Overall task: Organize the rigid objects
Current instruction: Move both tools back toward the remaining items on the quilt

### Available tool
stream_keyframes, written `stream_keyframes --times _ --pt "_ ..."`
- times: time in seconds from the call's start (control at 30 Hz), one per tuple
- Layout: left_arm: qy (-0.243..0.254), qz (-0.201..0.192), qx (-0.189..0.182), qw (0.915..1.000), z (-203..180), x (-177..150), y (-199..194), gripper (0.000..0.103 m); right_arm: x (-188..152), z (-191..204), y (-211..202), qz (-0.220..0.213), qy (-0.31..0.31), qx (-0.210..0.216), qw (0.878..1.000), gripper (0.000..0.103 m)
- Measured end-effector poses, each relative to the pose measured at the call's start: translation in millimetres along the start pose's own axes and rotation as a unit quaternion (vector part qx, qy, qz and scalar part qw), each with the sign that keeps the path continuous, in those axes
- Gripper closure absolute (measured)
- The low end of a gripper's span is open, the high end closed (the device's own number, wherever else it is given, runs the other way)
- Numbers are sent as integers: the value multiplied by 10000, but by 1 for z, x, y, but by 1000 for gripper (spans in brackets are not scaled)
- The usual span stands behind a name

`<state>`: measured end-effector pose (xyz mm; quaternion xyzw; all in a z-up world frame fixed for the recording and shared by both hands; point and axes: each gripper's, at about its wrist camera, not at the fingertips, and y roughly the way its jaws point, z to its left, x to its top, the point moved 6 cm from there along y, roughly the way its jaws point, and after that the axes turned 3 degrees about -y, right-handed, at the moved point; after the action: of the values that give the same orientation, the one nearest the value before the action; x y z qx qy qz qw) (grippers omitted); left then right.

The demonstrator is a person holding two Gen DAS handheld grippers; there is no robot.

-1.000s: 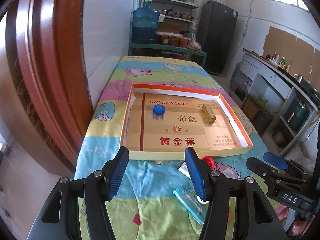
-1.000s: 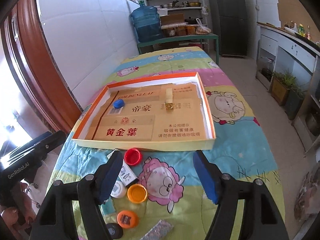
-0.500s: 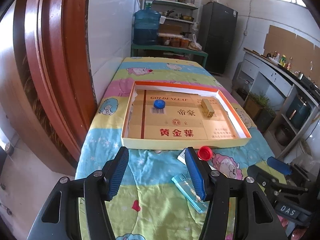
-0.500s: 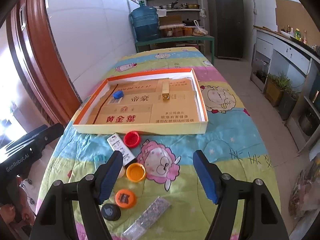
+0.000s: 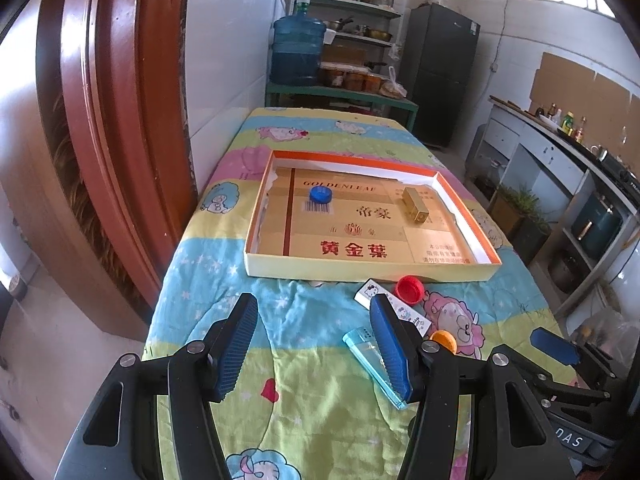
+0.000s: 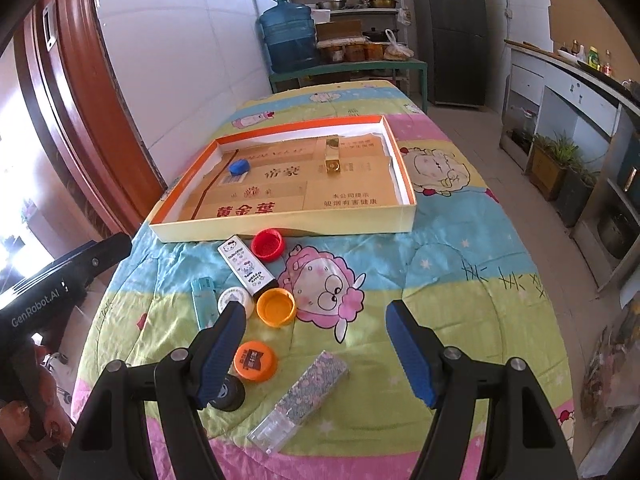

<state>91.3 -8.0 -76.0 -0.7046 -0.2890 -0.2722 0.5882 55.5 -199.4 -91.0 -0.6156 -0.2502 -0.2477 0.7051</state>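
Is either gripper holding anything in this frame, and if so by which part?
Nothing is held. The left gripper and the right gripper both have their jaws open and empty above the blanket.

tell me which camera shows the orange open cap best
The right wrist view: the orange open cap lies in full sight on the quilt, hollow side up, beside the hello kitty box. In the left wrist view only a sliver of it shows past the left gripper.

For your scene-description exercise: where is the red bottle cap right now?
In the right wrist view, the red bottle cap lies open side up on the quilt, just outside the tray's near wall, beside the white Hello Kitty lighter.
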Motion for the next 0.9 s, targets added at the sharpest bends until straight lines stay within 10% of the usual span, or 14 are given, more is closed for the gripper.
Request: stream_keyframes --times 0.9 --pt "304 943 -338 9945 -42 -59 48 43 -22 -18 -3 73 226 -182 9996 31"
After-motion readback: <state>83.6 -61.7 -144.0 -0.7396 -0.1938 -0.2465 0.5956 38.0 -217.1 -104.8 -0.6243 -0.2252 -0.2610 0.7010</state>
